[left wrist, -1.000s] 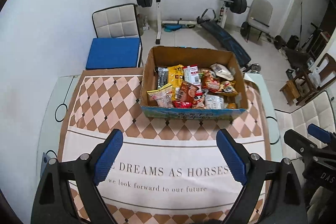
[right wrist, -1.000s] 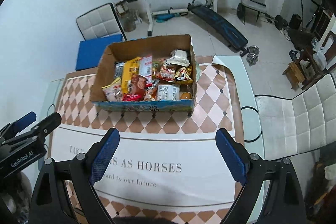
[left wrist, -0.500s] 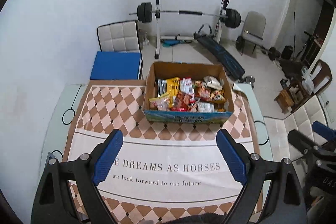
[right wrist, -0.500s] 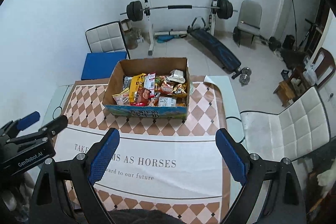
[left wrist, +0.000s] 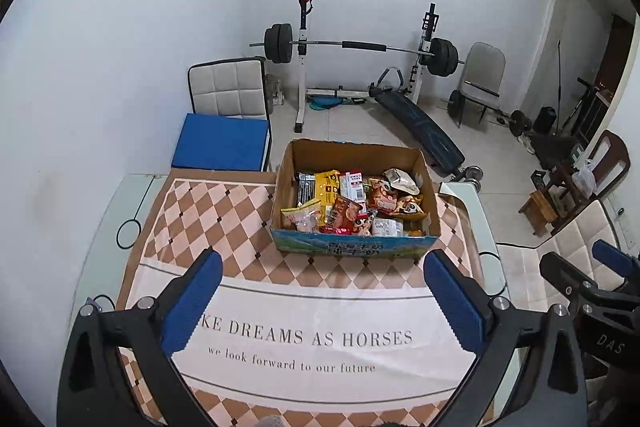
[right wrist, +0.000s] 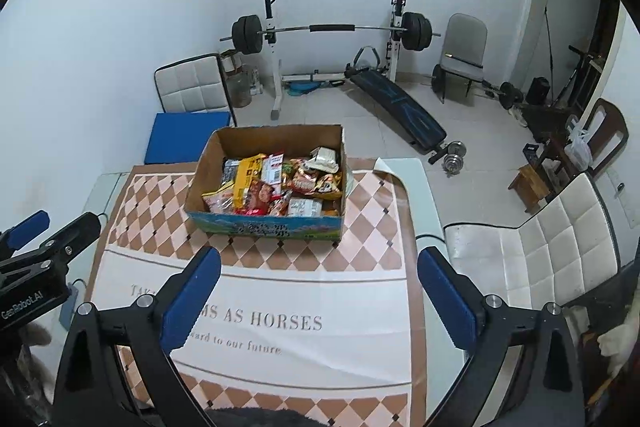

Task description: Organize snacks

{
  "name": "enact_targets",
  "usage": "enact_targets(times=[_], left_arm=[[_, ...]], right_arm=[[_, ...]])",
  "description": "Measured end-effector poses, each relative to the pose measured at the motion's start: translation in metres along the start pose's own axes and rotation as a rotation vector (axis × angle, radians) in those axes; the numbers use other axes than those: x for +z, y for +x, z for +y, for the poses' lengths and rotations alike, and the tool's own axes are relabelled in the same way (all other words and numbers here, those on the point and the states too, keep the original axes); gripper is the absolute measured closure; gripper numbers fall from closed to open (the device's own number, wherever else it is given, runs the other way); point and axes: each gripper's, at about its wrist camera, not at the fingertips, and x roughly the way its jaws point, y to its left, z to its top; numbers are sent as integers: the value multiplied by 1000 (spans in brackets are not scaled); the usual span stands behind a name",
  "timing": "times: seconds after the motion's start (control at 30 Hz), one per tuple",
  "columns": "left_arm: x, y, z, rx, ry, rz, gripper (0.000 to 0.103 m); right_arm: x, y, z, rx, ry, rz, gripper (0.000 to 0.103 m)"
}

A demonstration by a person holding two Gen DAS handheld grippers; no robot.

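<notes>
- At the far end of the table, the box (left wrist: 356, 195) sits on the checkered cloth (left wrist: 224, 211), with the snacks (left wrist: 352, 203) all piled inside it, packets overlapping and leaning on one another.
- No packet shows on the cloth outside the box; the printed white band nearer the grippers is bare.
- Since a second ago both cameras have pulled back and risen: the box looks smaller and farther, and more of the wall and the barbell rack (left wrist: 360, 47) shows.
- The snacks themselves lie as they did in the earlier frames; nothing in the box has shifted.
- The left gripper (left wrist: 322, 301) hangs over the near cloth, jaws wide, nothing between them.
- The right gripper (right wrist: 318, 297) hangs beside it, also spread wide and holding nothing.
- My reading: this retreat fits either a pause ahead of reaching in or a withdrawal with the snacks gathered; the heap in the box suits both.
</notes>
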Motion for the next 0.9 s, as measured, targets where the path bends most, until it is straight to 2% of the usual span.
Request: enact_targets(times=[0.43, 0.9], left_arm=[[16, 41, -10, 58, 42, -32, 0], [21, 53, -16, 47, 50, -26, 0]], right_arm=[[18, 56, -3, -17, 18, 14, 2], [35, 68, -5, -26, 24, -6, 2]])
